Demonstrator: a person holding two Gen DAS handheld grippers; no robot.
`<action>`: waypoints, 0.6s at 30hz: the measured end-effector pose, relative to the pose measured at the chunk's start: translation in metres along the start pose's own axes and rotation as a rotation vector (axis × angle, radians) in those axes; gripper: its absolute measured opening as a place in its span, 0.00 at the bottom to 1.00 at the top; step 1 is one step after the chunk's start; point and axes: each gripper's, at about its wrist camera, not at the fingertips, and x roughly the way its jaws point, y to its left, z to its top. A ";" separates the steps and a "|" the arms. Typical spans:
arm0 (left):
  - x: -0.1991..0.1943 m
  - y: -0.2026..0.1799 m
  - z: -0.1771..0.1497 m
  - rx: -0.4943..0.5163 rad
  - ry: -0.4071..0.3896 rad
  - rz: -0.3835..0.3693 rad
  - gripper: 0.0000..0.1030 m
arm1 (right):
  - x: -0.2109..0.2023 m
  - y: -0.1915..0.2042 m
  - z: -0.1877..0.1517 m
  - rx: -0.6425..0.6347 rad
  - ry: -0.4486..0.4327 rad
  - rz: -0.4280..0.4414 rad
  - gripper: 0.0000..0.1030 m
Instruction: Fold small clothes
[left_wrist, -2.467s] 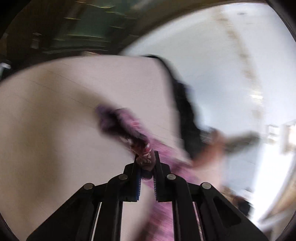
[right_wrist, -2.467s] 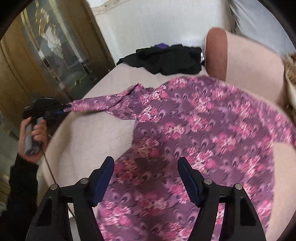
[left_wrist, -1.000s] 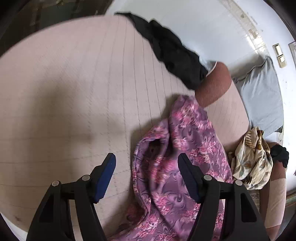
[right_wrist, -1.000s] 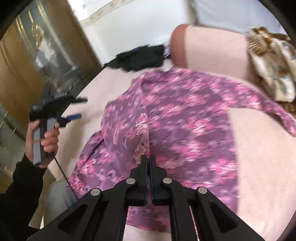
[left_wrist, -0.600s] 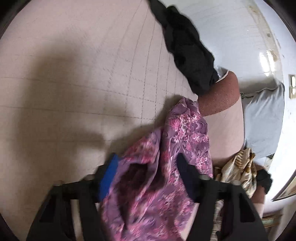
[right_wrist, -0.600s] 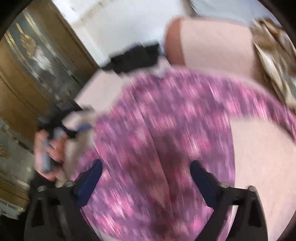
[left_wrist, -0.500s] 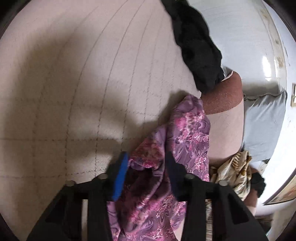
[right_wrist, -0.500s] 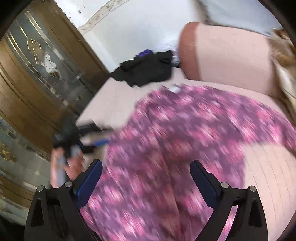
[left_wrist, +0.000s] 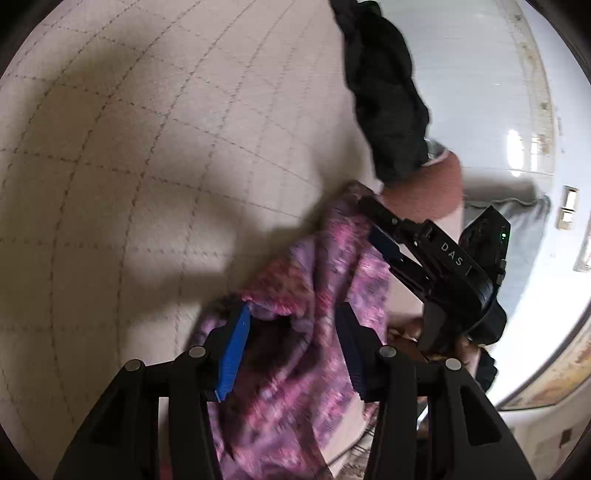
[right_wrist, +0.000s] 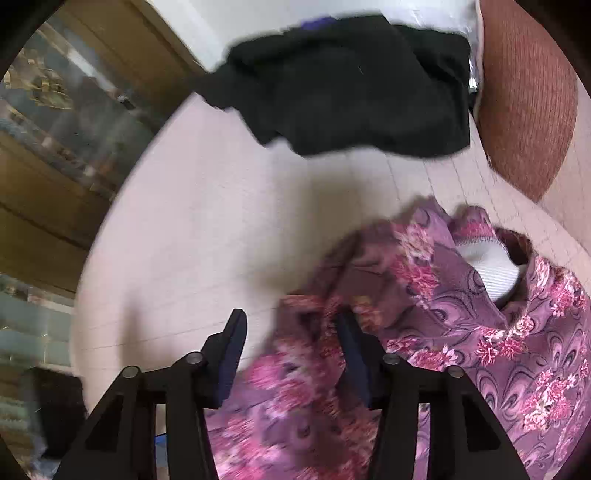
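**Two grippers at one bunched garment, mid-regrasp**

One purple floral top (right_wrist: 480, 325) lies crumpled on the pale quilted cushion (left_wrist: 129, 166), its neck opening gaping to show a white lining in the right wrist view. It sits just beside the rust-brown armrest (right_wrist: 524, 92); a black garment (right_wrist: 351, 85) lies apart, further up the cushion.

L gripper (left_wrist: 291, 350): jaws part-open and opening; a raised fold of the top sits btwn them, but the pads don't visibly pinch it, so no firm hold as seen. R gripper (right_wrist: 291, 354): jaws part-open and closing; cloth edge lies btwn them w/ a clear gap at the left pad, so nothing clamped. In the left wrist view the R gripper reaches in over the far end of the top.

Change vs. a second ago: the R gripper was pinched shut on the cloth and the top spread wider across the cushion; it has since let go and swung over to the neck end, and the fabric has gathered into a narrower heap. The L gripper has dropped onto the fold.

Meaning (judgement): one fold pass looks done; both grippers seem to be picking new hold points for the next fold. Fabric is bunched, so edges may need straightening first.
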 end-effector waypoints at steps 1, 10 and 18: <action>0.011 0.002 0.004 -0.005 0.012 0.017 0.40 | 0.007 -0.005 0.000 0.017 0.018 -0.004 0.35; -0.026 0.002 0.017 -0.020 -0.139 -0.041 0.08 | -0.036 -0.009 -0.004 0.051 -0.072 0.034 0.09; -0.026 0.038 0.045 -0.158 -0.170 -0.111 0.09 | -0.062 -0.017 0.019 0.106 -0.218 0.143 0.03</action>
